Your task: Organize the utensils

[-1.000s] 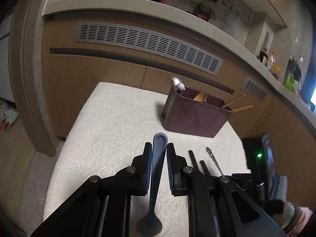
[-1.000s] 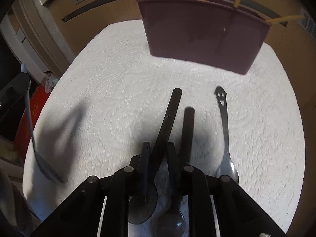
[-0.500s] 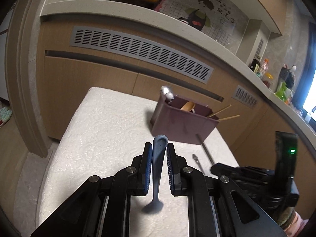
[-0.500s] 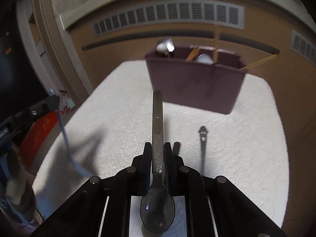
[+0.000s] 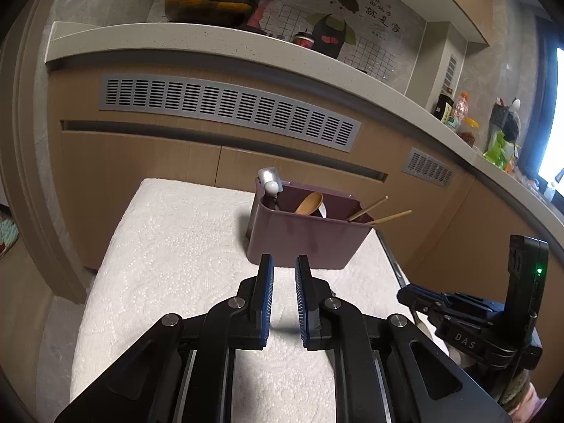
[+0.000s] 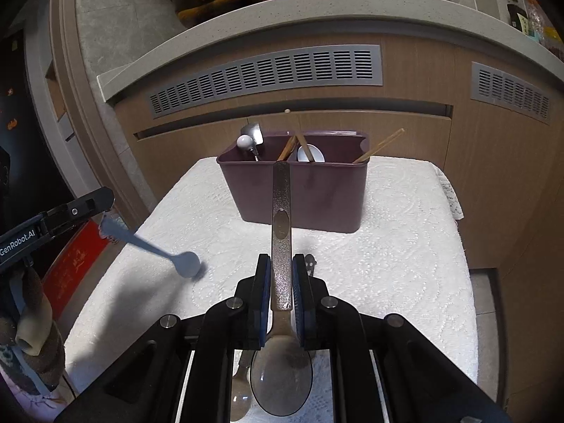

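Right gripper [image 6: 282, 264] pinches a steel spoon [image 6: 281, 218], handle aimed at the caddy [image 6: 317, 197] on the cloth [image 6: 387, 264]. Left gripper [image 5: 284, 264]: jaws nearly together, empty in its own view; a blue spoon [image 6: 151, 248] is just under its tip, grip unclear.

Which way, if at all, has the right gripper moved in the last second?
Yes. The right gripper, jaws shut on the metal spoon, has lifted and drawn back: the purple caddy looks smaller and farther away in its view.
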A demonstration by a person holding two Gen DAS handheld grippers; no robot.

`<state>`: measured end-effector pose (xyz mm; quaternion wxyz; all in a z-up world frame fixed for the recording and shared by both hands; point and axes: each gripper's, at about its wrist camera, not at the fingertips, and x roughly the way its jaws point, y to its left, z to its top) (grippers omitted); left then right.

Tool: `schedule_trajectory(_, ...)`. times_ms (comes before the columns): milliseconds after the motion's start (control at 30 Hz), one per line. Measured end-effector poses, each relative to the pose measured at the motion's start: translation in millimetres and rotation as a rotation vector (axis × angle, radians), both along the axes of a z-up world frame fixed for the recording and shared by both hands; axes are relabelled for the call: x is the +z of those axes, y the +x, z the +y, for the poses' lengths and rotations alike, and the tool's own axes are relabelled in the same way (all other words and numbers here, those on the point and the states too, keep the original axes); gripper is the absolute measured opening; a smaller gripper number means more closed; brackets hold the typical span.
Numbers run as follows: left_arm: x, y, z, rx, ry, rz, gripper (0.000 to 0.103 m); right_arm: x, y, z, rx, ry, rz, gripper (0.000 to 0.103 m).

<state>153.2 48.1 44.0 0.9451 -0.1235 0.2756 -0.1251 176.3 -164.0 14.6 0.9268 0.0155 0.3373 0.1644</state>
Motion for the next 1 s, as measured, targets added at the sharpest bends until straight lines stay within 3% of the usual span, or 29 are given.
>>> schedule_trajectory(167,-7.6,0.2,6.6,-0.036,0.025,0.042,0.014,-7.5,-2.1,-2.7,0.009,-0.026,0.025,0.011)
schedule_trajectory(267,-24.4,9.7,-1.6,-0.097,0.079,0.148,0.019,-19.2,-3.4,-2.5,0.025,-0.052,0.058,0.011)
schedule_trajectory(400,-61.5,29.3,-18.0,-0.081,0.122,0.338,0.049,-42.4,-6.8,4.1,0.055,-0.098,0.114,0.011)
schedule_trajectory(500,-84.2,36.9,-33.1,-0.072,0.14,0.404,0.051,-58.5,-10.9,4.8,0.057,-0.127,0.142,0.011)
schedule_trajectory(667,-111.9,49.0,-53.9,-0.031,0.196,0.453,0.051,-77.6,-11.9,-4.9,0.04,-0.119,0.202,0.012)
schedule_trajectory(733,-116.1,47.7,-57.0,-0.01,0.225,0.426,0.05,-80.4,-13.2,-8.0,0.051,-0.115,0.22,0.013)
schedule_trajectory(800,-114.6,44.5,-58.4,0.005,0.251,0.386,0.035,-79.0,-15.6,-10.9,0.055,-0.115,0.211,0.015)
schedule_trajectory(967,-114.5,36.5,-56.5,0.002,0.265,0.354,0.035,-76.2,-7.6,-6.5,0.053,-0.139,0.207,0.015)
schedule_trajectory(1000,-114.6,35.6,-54.7,0.002,0.257,0.355,0.035,-77.1,-4.1,-3.8,0.047,-0.146,0.212,0.019)
